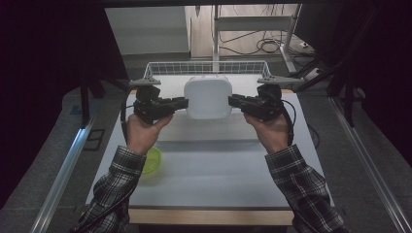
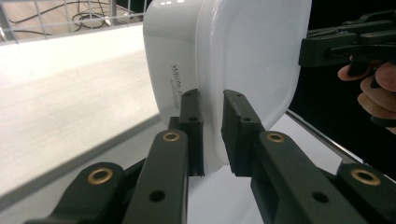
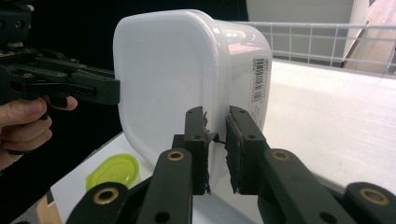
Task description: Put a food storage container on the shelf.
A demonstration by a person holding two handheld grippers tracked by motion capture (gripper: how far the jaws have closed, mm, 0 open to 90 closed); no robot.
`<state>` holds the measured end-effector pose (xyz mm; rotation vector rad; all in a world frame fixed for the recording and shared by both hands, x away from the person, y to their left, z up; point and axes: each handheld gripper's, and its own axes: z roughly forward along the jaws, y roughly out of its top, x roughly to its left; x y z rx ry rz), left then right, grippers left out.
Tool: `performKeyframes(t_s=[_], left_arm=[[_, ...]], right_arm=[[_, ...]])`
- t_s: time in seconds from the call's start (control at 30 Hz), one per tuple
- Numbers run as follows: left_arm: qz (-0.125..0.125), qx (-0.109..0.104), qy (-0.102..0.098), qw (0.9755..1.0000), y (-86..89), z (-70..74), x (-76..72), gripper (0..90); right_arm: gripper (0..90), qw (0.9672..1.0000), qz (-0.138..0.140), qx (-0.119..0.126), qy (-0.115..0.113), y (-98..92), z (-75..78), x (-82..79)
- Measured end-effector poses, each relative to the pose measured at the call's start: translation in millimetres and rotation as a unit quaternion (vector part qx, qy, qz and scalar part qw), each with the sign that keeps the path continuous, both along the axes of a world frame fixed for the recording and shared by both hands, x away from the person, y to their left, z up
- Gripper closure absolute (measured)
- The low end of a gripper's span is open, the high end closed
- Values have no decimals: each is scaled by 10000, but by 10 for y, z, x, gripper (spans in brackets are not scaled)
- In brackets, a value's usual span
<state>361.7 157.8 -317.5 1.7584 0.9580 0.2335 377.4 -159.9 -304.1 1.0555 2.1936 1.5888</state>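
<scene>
Left gripper (image 1: 183, 103) and right gripper (image 1: 232, 101) both clamp rims of white lidded plastic container (image 1: 208, 97), held above desk's (image 1: 218, 170) far edge.

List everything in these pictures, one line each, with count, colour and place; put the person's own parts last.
Lidded plastic container: one, white, held up above the table between the two grippers, one on each side rim.
Small lid: one, yellow-green, flat on the table near the person's left forearm.
Wire basket: one, white, at the table's far edge.
Table: one, white top with a wooden front edge.
Cables: several, dark, on the floor beyond the table.
Left gripper: one, black, jaws shut on the container's rim.
Right gripper: one, black, jaws shut on the opposite rim.
Sleeves: two, plaid, coming in from the bottom of the high view.
</scene>
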Motion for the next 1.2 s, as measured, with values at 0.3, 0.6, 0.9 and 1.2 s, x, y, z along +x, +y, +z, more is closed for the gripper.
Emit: performKeyframes(t_s=[0.3,0.6,0.9,1.2], left_arm=[[13,-53,39,10000,17,38,217,792],[113,-28,87,9999,-1,45,412,790],[223,-19,103,9997,-22,-7,507,784],[274,-178,8,9995,-26,-39,525,709]], right_arm=[[792,9999,-106,37,18,29,64,207],[789,9997,-218,19,59,49,66,372],[784,9995,-281,29,162,61,-19,508],[764,9994,-313,-143,41,119,-30,551]])
